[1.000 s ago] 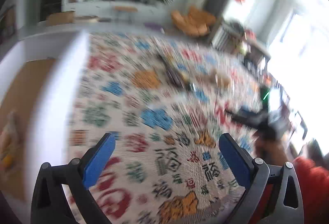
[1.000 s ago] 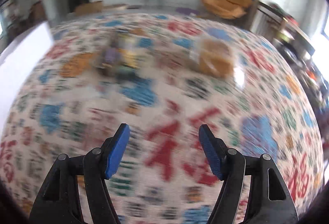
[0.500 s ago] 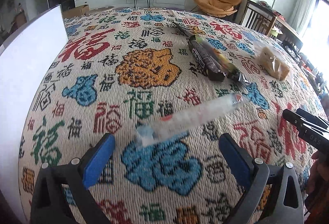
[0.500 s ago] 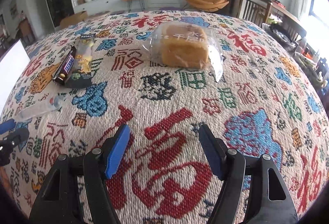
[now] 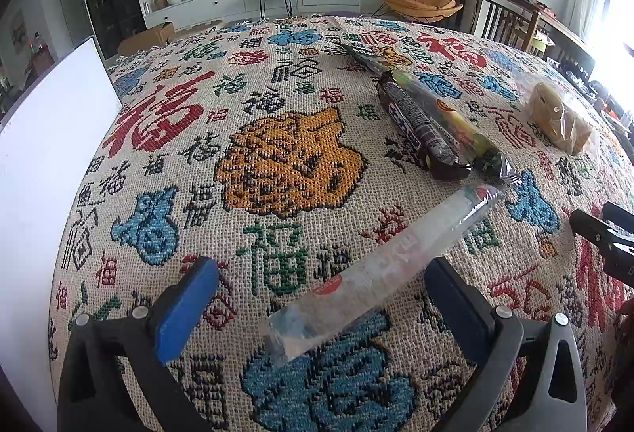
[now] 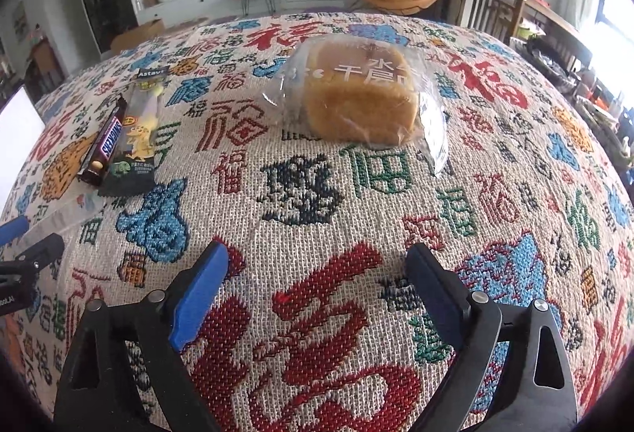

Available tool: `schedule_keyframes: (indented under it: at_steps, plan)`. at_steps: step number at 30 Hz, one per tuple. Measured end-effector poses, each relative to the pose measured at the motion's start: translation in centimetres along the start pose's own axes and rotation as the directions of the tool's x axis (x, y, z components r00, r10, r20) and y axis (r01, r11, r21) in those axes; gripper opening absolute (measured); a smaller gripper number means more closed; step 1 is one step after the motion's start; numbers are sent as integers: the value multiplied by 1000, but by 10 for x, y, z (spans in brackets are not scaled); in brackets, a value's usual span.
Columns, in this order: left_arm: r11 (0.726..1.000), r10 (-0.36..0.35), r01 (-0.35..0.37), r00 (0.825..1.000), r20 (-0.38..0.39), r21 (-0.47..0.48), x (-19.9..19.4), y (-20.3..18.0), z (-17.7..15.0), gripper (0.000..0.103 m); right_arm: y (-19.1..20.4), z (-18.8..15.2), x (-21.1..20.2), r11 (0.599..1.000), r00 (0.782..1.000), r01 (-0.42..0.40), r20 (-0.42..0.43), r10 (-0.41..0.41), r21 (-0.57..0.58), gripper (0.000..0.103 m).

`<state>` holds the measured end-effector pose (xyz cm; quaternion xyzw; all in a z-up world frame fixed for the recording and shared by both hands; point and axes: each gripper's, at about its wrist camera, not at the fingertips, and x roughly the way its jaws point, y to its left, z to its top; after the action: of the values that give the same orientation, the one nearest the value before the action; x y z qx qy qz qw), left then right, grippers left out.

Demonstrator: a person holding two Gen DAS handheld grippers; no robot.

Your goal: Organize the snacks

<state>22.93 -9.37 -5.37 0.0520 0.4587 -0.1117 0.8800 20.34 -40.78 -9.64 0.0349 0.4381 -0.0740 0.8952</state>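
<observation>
On the patterned cloth (image 5: 289,162) a long clear-wrapped snack (image 5: 396,253) lies slantwise. Its near end sits between the blue pads of my open left gripper (image 5: 319,275), which do not press on it. Farther right lie a Snickers bar (image 5: 412,123), a dark pack with yellow candy (image 5: 459,123) and a bagged bread loaf (image 5: 558,119). My right gripper (image 6: 315,261) hovers over bare cloth with its jaws opening and nothing between them. The bread loaf (image 6: 360,95) lies ahead of it, the Snickers bar (image 6: 105,144) and dark pack (image 6: 142,130) to the left.
A white panel (image 5: 43,174) stands along the left side of the cloth. The right gripper (image 5: 602,237) shows at the left wrist view's right edge, the left gripper (image 6: 23,249) at the other view's left edge. Chairs and a TV stand lie beyond the table.
My left gripper swept down and closer, so the clear-wrapped snack's near end now sits between its fingers. The right gripper drew nearer the bread and its jaws spread wider.
</observation>
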Motion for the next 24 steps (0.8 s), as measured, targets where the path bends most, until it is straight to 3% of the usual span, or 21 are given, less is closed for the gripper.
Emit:
schedule_keyframes:
  at_steps: [24]
  plan:
    - [1000, 1, -1, 1000, 0, 0, -2, -1, -1, 103, 0, 0, 0, 1000, 1000, -1, -2, 1, 1, 94]
